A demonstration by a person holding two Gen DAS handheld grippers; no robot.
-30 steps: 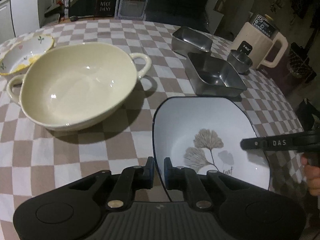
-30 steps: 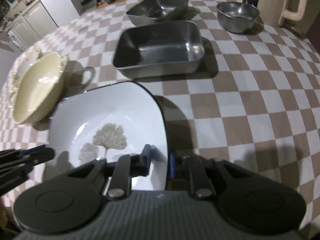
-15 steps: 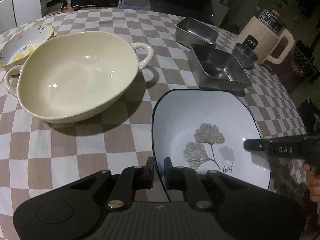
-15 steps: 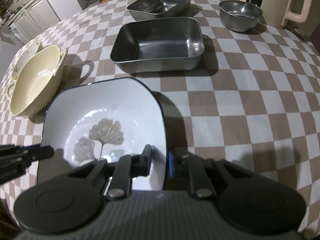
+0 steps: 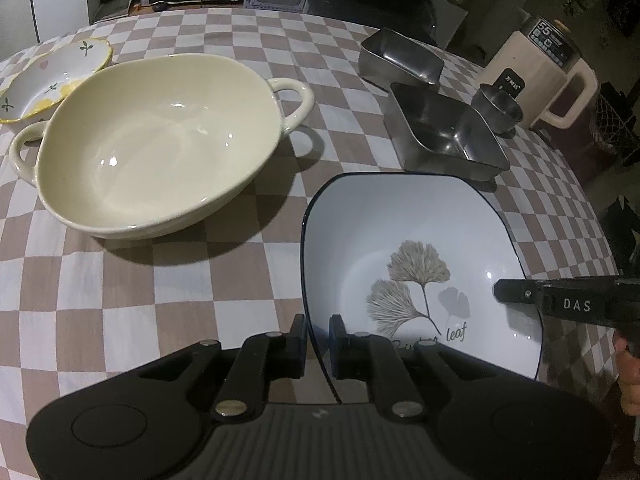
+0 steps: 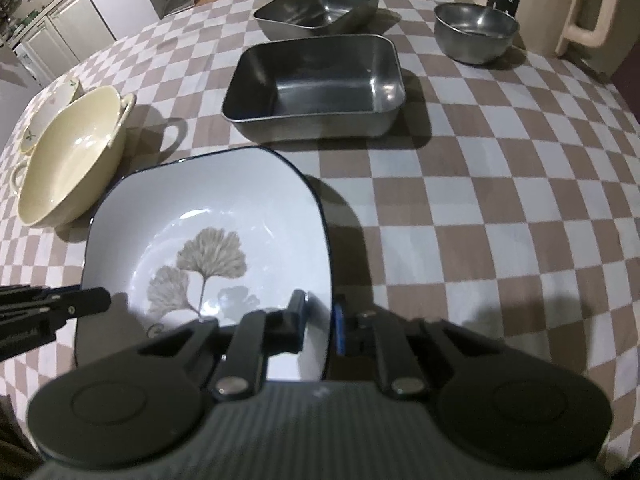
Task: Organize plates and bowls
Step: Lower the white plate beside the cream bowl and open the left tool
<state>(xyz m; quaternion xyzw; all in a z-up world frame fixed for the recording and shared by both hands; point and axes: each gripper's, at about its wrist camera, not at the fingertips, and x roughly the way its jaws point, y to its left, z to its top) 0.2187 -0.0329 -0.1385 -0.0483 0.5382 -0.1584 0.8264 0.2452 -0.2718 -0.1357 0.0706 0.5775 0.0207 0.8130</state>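
Both hand-held grippers are on the one dish. The left hand-held gripper (image 5: 318,340) is clamped on the near-left rim of the square leaf-print plate (image 5: 404,232), one pad inside the rim and one outside. The right hand-held gripper (image 6: 320,320) straddles the opposite rim; its jaws have just been closing on that rim, and it looks gripped.

The plate appears lifted just clear of the checked bench (image 5: 132,280), a shadow under its far edge, though I cannot be sure it is off the cloth.

To do well: keep both grips even and the plate level, and move both hands together so neither rim twists out.

Beyond, to the left, sits the cream two-handled bowl (image 5: 160,140), the likely nesting spot. Steel trays (image 6: 316,84) lie further back, well apart.
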